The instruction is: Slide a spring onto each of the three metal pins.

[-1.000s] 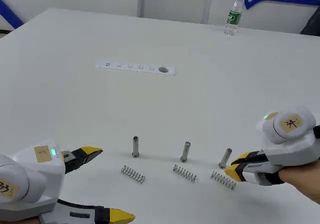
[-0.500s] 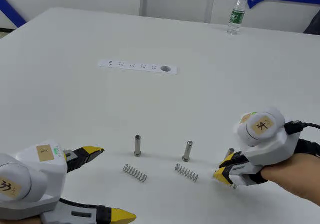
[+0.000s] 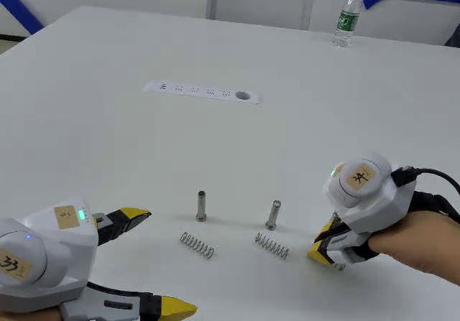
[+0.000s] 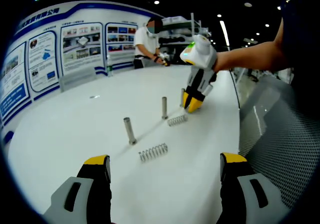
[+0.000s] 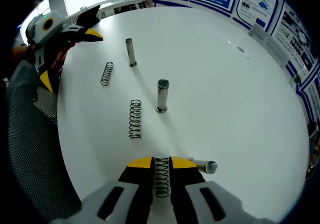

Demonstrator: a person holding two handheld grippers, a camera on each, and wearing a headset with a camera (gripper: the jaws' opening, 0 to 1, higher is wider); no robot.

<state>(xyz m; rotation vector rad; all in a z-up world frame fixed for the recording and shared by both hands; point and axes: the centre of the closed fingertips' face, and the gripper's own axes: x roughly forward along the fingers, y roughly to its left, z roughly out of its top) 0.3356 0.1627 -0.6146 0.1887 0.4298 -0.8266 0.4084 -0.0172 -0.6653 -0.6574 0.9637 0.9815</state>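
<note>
Head view high over table (image 3: 108, 62), gripper views low, facing each other across pins (image 4: 164, 107).

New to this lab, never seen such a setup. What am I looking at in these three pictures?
A person holds a two-jaw gripper in each hand; no robot arm. One picture comes from a headset camera; the two round ones from cameras riding on the grippers. On the white table stand two metal pins, a loose spring lying before each, with a power strip and water bottle farther back. The left gripper is open and empty. The right gripper is shut on the third spring, beside the third pin.
</note>
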